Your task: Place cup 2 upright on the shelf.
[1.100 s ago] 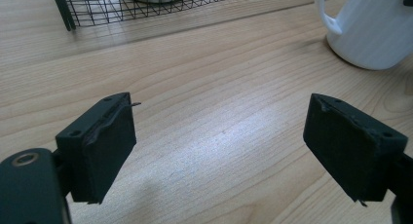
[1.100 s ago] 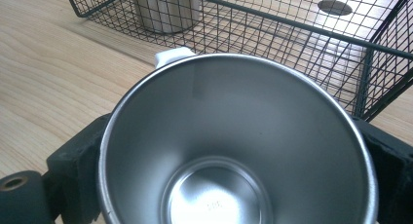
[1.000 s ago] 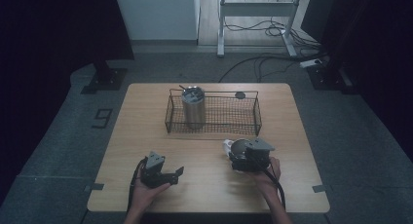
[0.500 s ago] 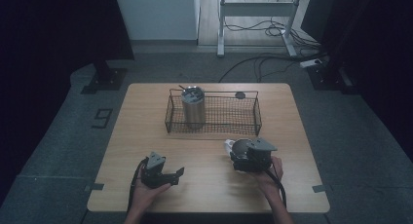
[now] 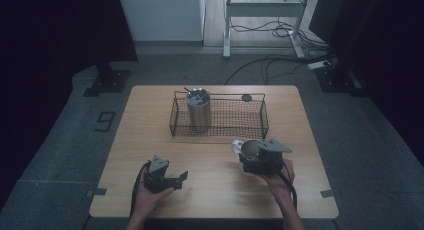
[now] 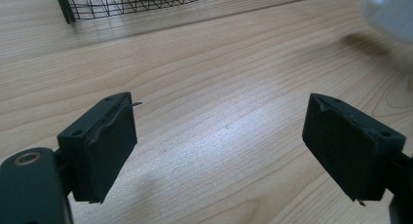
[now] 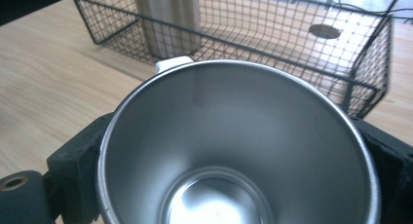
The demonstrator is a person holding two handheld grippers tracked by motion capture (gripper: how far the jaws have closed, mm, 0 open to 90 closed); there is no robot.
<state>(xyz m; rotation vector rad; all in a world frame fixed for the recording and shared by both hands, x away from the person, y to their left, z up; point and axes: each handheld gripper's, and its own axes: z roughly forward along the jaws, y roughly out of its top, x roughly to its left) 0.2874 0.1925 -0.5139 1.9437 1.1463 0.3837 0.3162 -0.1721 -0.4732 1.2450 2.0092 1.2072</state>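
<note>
We have the steel cup [image 7: 238, 146] clamped in the right gripper [image 5: 261, 159] near the tabletop's [image 5: 215, 190] front right, left gripper [image 6: 219, 146] fingers apart and idle; next we judge it must be carried into the wire basket [image 5: 250, 121] beside the tumbler [image 5: 198, 110].

Cup [image 7: 238, 146] bottom cut off by frame edge; white thing [image 6: 389, 12] blurred.
</note>
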